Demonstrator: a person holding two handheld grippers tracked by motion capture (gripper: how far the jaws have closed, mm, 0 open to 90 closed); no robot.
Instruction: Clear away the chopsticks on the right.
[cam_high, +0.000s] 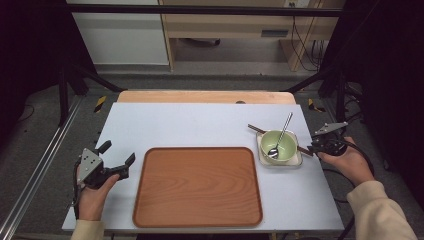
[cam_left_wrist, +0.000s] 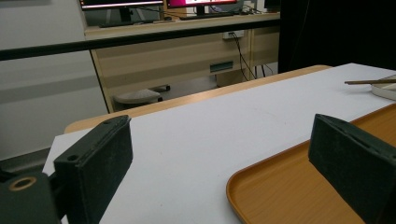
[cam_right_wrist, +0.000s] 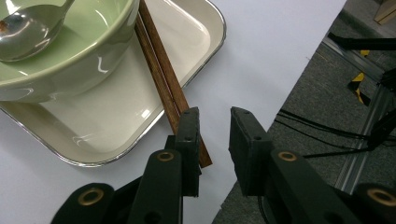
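Where the chopsticks (cam_right_wrist: 163, 74) pass beneath the bowl (cam_right_wrist: 60, 56), they are hidden.

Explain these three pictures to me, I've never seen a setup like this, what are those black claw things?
They are hand-held grippers: a person holds one in each hand. The high view looks down on the white table; the other two views come from cameras riding on each gripper. On the table lie an empty brown wooden tray and a pale green bowl with a metal spoon, standing in a cream dish with dark wooden chopsticks. The left gripper is open, holding nothing. The right gripper reaches the chopsticks' end, which lies beside one jaw, not gripped.
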